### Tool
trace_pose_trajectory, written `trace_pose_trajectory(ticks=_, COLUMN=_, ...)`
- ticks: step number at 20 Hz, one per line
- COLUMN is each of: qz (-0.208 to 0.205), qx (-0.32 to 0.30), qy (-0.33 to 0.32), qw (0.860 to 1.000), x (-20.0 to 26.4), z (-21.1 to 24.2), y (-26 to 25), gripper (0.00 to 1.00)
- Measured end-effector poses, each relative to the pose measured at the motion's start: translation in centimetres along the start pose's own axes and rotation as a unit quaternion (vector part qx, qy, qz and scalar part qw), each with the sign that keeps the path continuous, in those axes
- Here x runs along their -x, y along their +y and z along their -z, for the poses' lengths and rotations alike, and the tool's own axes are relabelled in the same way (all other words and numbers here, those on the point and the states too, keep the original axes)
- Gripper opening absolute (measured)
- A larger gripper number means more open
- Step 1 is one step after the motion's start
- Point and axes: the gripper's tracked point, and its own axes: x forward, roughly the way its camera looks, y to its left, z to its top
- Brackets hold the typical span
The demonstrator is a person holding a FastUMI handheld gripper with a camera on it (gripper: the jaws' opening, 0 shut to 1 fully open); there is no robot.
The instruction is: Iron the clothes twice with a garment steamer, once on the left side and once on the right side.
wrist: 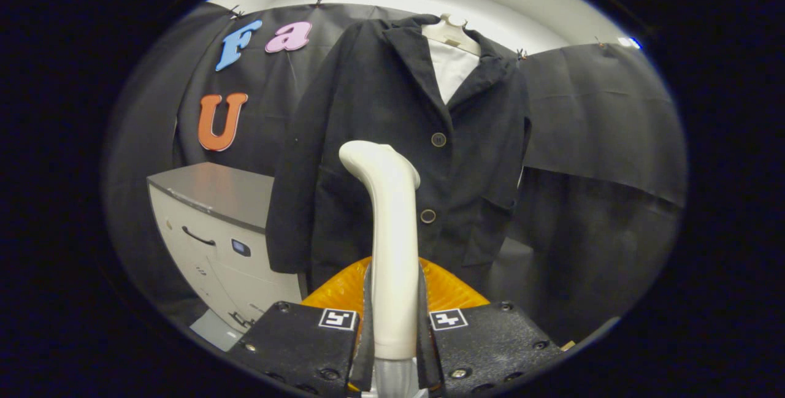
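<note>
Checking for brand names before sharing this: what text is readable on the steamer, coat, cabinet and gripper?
Garment steamer, clamped by both fingers of the hand-held gripper: none.
Finger markers: coded squares, no words.
Cabinet, small blue tag: too small to read.
Coat: none.

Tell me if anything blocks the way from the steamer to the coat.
Nothing visible does. The tool is shut on the steamer, whose head rises just ahead of the fingers. The dark coat hangs directly beyond it, with open space between them. The grey cabinet stands off to one side of the coat, out of the path.
</note>
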Motion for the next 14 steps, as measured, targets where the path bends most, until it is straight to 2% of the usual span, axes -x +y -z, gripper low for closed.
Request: trace_pose_trajectory(ticks=14, qz=0.008, qx=0.048, qy=0.094, qw=0.994, x=0.9, z=12.1, y=0.3, gripper=0.30)
